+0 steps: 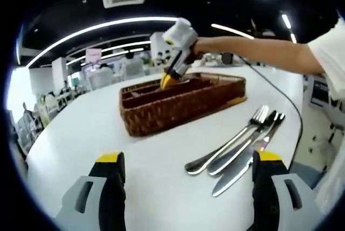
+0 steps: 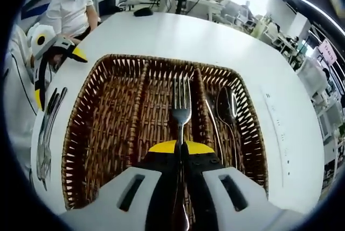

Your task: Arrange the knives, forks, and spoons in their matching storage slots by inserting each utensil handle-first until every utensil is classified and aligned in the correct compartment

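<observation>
A fork is being pinched by its handle between the pressed-together jaws of the right gripper, with the tines pointing away from the camera along the middle compartment of the wicker tray. It is being held lengthwise over that slot, presumably so that it can be laid straight between the dividers; whether it is already resting on the bottom cannot be told. A spoon is lying in the neighbouring compartment on the right of that view, bowl turned the same way as the tines, while the compartment on the left is seen bare.

In the left gripper view, the right gripper is being reached into the tray from above. The left gripper is being held low over the white table with its jaws spread wide and nothing between them, probably waiting for its turn. Just ahead of it, the remaining cutlery is lying in a close bundle beside the tray: at least a fork and a knife, overlapping, handles towards the camera. These are judged still to be sorted.
</observation>
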